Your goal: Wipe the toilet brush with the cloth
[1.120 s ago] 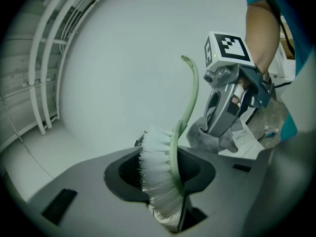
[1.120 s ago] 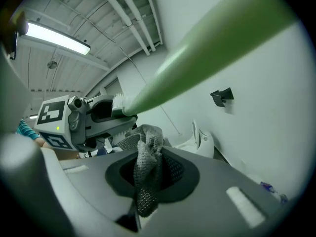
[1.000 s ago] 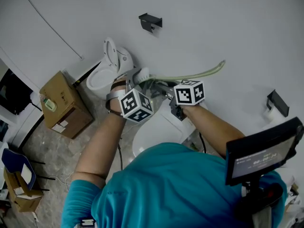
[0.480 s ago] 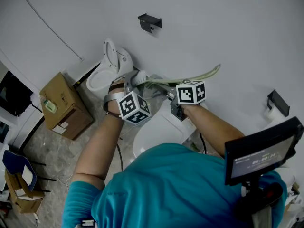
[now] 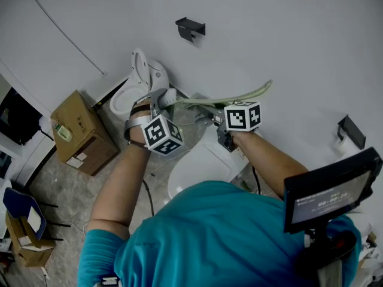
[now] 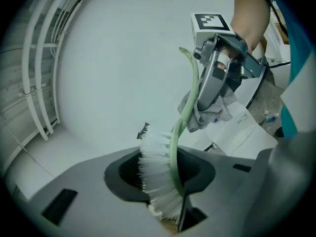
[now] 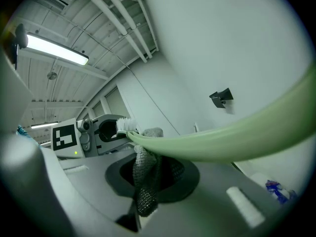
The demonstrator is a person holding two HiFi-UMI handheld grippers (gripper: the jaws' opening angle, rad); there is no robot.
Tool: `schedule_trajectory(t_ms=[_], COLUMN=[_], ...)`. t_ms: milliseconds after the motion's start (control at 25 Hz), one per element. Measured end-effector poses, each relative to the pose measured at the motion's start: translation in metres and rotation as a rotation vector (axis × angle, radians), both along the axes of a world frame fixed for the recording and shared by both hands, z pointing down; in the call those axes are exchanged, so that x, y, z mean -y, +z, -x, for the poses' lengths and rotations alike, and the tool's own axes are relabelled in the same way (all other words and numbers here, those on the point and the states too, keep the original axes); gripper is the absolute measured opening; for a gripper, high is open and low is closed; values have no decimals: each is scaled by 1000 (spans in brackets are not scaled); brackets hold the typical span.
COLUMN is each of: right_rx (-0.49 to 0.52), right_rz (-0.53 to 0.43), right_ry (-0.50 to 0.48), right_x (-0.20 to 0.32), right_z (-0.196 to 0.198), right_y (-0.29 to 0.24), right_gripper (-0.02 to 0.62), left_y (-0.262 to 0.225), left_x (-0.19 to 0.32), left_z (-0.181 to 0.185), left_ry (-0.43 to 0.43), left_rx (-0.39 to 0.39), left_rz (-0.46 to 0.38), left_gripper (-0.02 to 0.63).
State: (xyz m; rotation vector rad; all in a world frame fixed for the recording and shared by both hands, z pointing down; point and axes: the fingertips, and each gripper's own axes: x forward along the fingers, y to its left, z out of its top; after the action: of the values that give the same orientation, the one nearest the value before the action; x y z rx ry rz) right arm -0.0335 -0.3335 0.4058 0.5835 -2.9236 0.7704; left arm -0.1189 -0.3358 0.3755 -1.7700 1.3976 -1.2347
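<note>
One toilet brush (image 5: 234, 97), one cloth (image 6: 211, 113) and two tongs, both mine. My left tongs (image 5: 159, 98) stand partly closed around the brush's white bristle head (image 6: 157, 179), which fills the gap between the jaws. The brush is thus carried by its head, in the air in front of the white wall (image 5: 287, 34). From the head the pale green handle (image 7: 237, 137) arcs across to my right tongs (image 5: 210, 116). These are closed on the grey cloth, with a bunched fold pinched between the jaws and hanging out of them. The cloth lies against the handle, touching it, some way along from the bristles. Surroundings: one toilet (image 5: 139, 82) with its lid raised stands against the wall beyond my left tongs. One brown cardboard box (image 5: 81, 130) sits on the floor (image 5: 72, 190) near the toilet. One black bracket (image 5: 190, 27) is fixed high on the wall, and a second bracket (image 5: 350, 129) is well apart from it, to the right. One white rounded fixture (image 5: 197, 166) lies directly below both tongs, and one dark screen (image 5: 332, 190) shows at the lower right. One lit strip lamp (image 7: 54, 49) hangs under the ceiling. Obstructions: in the head view the bodies of the tongs hide their own jaws, and the cloth can hardly be made out there. In the right gripper view the handle passes close to the lens and covers much of the wall.
</note>
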Motion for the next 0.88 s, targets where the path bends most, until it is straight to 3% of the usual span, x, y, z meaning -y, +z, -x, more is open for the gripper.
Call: schedule_trajectory(t_ms=[880], right_rx=[9], right_rz=[3], right_ry=[12], right_x=[5], right_z=[-4], right_y=[-1], right_gripper=[29], left_y=[-4], left_x=[-3], left_z=[44], left_ry=[-76], left_rx=[63], left_rz=[-13], left_gripper=[149])
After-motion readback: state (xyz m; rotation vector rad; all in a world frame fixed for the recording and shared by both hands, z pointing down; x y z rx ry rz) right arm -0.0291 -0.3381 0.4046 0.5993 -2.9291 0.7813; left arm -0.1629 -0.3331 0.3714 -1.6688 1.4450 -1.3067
